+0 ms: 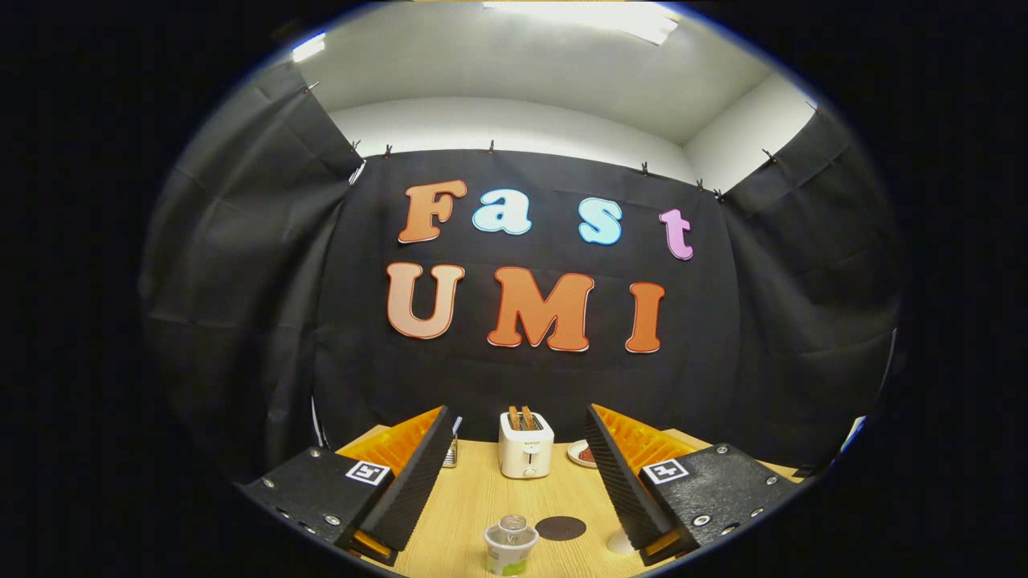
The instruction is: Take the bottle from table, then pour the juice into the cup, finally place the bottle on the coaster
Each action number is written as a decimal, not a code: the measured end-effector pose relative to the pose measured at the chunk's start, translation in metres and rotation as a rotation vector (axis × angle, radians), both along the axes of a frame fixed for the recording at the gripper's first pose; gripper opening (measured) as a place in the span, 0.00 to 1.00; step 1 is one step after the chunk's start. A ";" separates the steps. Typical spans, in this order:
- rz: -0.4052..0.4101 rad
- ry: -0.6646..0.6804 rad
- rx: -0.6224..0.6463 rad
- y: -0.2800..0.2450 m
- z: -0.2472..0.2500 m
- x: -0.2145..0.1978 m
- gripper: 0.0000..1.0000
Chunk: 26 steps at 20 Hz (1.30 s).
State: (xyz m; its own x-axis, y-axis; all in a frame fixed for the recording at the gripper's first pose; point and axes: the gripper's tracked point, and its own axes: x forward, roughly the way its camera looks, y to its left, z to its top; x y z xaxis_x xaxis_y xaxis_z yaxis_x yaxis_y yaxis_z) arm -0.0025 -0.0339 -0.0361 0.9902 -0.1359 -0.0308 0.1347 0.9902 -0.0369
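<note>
Bottle (510, 544) on wooden table (474, 498), gripper (520, 449) agape.

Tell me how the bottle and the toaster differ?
The bottle is clear with a pale label; the toaster is opaque white. The bottle stands between the open fingers, the toaster far beyond them by the wall. The toaster has toast in it. Both stand upright on the table.
</note>
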 end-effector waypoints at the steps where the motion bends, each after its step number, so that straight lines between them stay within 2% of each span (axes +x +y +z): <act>1: -0.008 0.002 -0.001 -0.001 -0.004 0.000 0.98; 9: -0.043 0.044 -0.041 0.003 -0.064 -0.003 0.98; 14: -0.042 0.081 0.006 0.009 -0.116 -0.005 0.98; 20: -0.070 0.164 -0.009 0.008 -0.175 -0.003 0.98; 26: -0.078 0.285 0.065 0.007 -0.243 -0.001 0.99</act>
